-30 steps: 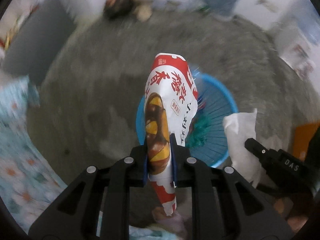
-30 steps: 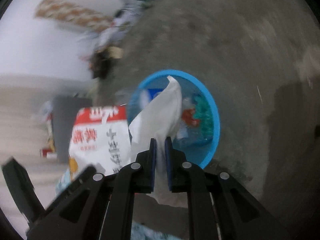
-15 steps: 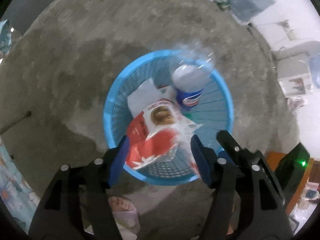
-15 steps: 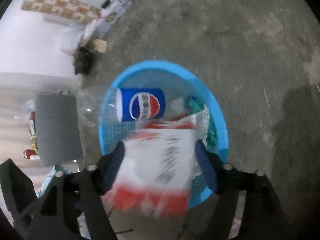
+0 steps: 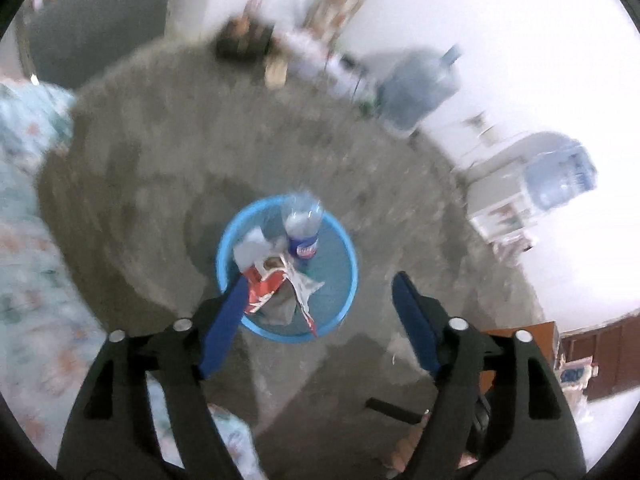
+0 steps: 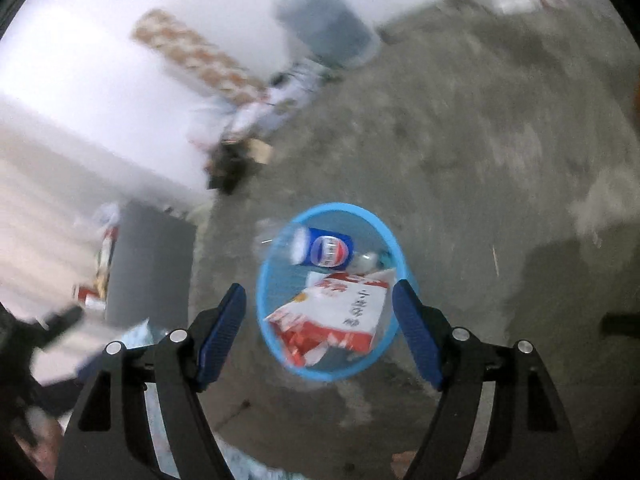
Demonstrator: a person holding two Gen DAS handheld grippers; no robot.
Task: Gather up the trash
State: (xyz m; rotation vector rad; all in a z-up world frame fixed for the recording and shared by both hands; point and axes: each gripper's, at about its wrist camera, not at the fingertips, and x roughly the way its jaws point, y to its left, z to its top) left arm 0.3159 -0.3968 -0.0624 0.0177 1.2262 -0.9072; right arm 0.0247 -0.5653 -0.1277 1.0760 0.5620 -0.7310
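Observation:
A blue plastic basket [image 5: 340, 280] stands on the concrete floor below both grippers. In it lie a red-and-white snack bag [image 5: 266, 284], a white tissue [image 5: 250, 246] and a clear bottle with a blue label [image 5: 302, 236]. My left gripper [image 5: 320, 280] hangs high above the basket, its jaws opening with nothing between them. From the right wrist the same basket [image 6: 332, 208] shows the snack bag [image 6: 340, 312] and the bottle [image 6: 326, 250]. My right gripper [image 6: 320, 288] is open and empty, well above the rim.
Two big water jugs [image 5: 416, 88] [image 5: 560, 176] stand by the white wall, with blurred clutter [image 5: 244, 40] beside them. A grey cabinet [image 6: 152, 264] is left of the basket. Floral cloth [image 5: 28, 240] lies on the left, brown wooden furniture [image 5: 600, 356] on the right.
Both grippers opened and let go: the snack bag and the tissue dropped into the basket. Both hands then rose and tilted up, so the basket looks smaller.

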